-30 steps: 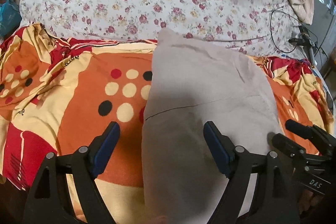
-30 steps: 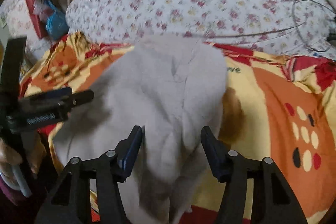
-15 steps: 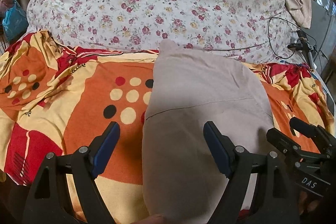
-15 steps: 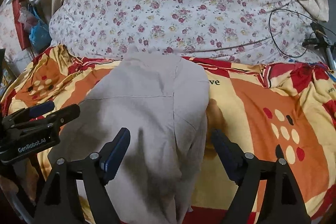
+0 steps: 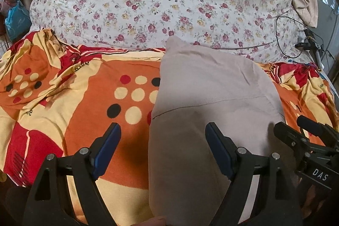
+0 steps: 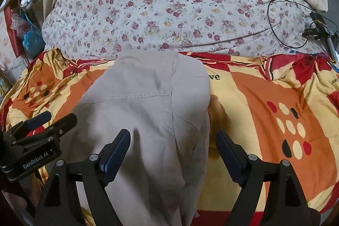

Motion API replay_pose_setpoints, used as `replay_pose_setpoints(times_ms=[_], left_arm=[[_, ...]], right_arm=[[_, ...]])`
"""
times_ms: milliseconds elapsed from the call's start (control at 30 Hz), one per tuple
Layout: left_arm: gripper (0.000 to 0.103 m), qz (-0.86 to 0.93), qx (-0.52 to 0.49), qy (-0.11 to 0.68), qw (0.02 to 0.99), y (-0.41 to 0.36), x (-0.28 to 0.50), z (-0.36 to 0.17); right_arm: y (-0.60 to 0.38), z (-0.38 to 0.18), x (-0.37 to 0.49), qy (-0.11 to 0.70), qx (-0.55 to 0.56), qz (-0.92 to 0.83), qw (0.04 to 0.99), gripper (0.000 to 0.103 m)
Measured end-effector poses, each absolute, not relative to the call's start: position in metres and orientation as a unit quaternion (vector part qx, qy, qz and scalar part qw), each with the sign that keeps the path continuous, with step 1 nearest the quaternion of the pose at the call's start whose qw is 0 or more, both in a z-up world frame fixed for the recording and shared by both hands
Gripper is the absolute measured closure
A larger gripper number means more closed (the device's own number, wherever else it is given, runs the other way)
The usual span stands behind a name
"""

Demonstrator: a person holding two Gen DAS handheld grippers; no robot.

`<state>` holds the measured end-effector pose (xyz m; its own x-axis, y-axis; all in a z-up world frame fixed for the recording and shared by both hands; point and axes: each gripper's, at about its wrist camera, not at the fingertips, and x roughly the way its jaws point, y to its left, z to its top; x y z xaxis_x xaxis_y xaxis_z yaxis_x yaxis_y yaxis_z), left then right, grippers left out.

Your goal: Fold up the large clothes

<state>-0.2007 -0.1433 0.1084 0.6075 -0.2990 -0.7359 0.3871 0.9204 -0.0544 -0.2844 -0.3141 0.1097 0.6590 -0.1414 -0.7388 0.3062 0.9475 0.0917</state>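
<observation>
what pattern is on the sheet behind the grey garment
Small red and pink roses on white; clearest in the right wrist view.

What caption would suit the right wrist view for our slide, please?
Open right claw above a folded grey garment on an orange blanket, left claw alongside.

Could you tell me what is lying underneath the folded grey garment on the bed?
The grey garment lies on an orange, red and cream patterned blanket, which shows on both sides of it. Whatever lies directly beneath the garment is covered and cannot be seen.
</observation>
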Motion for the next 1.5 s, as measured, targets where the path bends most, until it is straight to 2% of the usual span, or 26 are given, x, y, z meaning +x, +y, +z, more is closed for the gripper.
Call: replay_pose_setpoints(times_ms=[1500], left_arm=[[0.021,-0.189,0.058,0.395,0.897,-0.1403,-0.1980,0.1069]], right_arm=[[-0.3112,0.1029,-0.2748,0.407,0.096,-0.119,0.901,0.019]])
